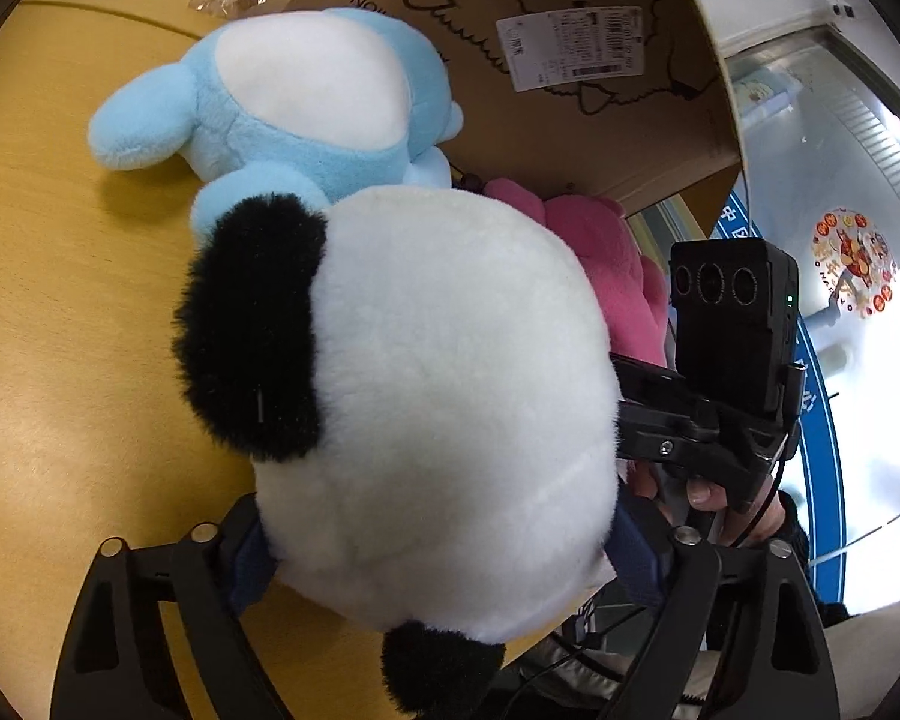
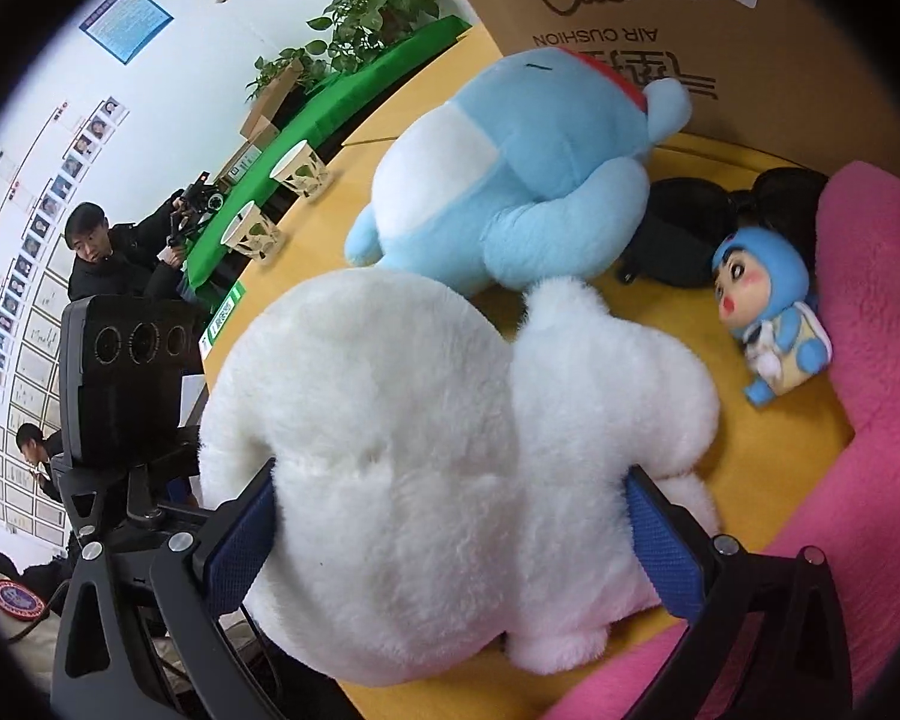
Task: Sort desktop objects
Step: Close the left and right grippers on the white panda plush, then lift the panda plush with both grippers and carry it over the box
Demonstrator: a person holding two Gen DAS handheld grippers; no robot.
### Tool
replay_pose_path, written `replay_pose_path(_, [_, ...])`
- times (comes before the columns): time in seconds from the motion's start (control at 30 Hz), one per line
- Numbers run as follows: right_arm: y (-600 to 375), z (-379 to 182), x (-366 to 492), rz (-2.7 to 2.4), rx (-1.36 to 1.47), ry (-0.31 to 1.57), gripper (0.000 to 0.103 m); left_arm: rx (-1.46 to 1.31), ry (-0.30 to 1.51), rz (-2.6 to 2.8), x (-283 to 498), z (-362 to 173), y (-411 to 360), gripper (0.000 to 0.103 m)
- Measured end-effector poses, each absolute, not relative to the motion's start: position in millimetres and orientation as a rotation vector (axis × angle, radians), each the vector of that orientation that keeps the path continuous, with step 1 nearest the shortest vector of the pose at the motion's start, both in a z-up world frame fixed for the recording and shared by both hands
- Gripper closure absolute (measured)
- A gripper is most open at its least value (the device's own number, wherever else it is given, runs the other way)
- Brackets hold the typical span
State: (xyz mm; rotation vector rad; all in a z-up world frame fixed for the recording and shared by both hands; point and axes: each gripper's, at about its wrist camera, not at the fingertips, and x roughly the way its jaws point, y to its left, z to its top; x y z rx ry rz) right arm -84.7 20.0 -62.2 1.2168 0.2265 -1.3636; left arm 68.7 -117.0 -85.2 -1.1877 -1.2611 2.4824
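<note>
A black-and-white panda plush (image 1: 438, 396) fills the left wrist view; my left gripper (image 1: 444, 564) is shut on it, its blue pads pressed into both sides. In the right wrist view my right gripper (image 2: 450, 534) is shut on the same plush's white body (image 2: 450, 468), blue pads (image 2: 240, 546) squeezing it. A light blue plush (image 1: 294, 96) lies on the yellow table (image 1: 60, 300) beyond; it also shows in the right wrist view (image 2: 510, 180). A pink plush (image 2: 870, 390) lies at right, partly hidden behind the panda in the left wrist view (image 1: 618, 276).
A cardboard box (image 1: 570, 60) stands behind the toys. A small blue figurine (image 2: 768, 318) and black sunglasses (image 2: 708, 228) lie between the blue and pink plush. Paper cups (image 2: 300, 168) and a green mat (image 2: 330, 108) sit farther back. People sit off the table at left.
</note>
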Motion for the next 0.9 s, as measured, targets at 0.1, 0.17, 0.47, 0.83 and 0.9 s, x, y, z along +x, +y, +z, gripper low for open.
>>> replay_pose_path(0.1, [27.8,-62.3,-74.9,-1.367,1.202,0.178,0.002,-1.168,-1.253,2.506,85.2,-78.8,-118.0,0.019])
replay_pose_path(0.17, [35.6,-63.1,-71.8,-1.349,1.199,0.112,0.008,-1.156,-1.247,2.522,96.2,-74.5,-118.6,0.023])
replay_pose_path(0.47, [70.1,-18.6,-41.4,-1.347,0.996,-0.073,0.036,-1.056,-1.098,2.671,130.9,-19.1,-107.9,0.028])
replay_pose_path(0.83, [136.7,186.6,-45.5,-1.56,0.38,-0.062,0.037,-0.624,-0.455,2.865,100.0,184.5,-61.2,0.028])
replay_pose_path(0.9, [138.2,223.0,-61.2,-1.591,0.304,-0.055,0.037,-0.568,-0.376,2.869,82.0,216.6,-62.6,0.028])
